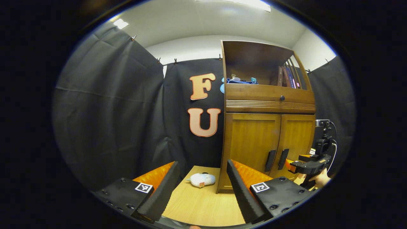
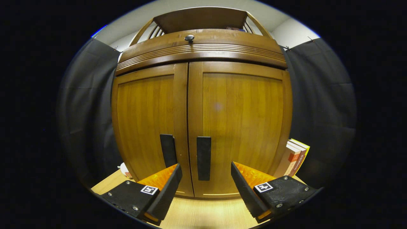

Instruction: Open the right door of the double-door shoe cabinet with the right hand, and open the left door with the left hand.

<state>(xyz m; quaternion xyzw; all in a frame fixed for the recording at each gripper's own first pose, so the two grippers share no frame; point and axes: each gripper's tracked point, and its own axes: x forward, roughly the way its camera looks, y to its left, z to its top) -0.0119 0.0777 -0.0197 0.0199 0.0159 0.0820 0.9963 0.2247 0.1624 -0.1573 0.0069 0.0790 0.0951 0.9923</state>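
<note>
Your left gripper [image 1: 202,187] is spread wide, left of the closed brown wooden double-door shoe cabinet [image 2: 203,121] standing on the pale wooden table [image 1: 203,206]. Your right gripper [image 2: 205,190], also spread, frames the right door's flat black handle [image 2: 203,158].

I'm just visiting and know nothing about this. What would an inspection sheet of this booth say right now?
Surface: wooden tabletop, cabinet standing on it.
Job's things: cabinet; left door and right door both shut, each with a dark handle.
Clutter: plush toy left of the cabinet; books on its right; more items on the upper shelf.
Grippers: left gripper open, back from the cabinet; right gripper open, at the right handle.
Cables: one behind the right gripper.
Surroundings: black cloth walls, white ceiling.
</note>
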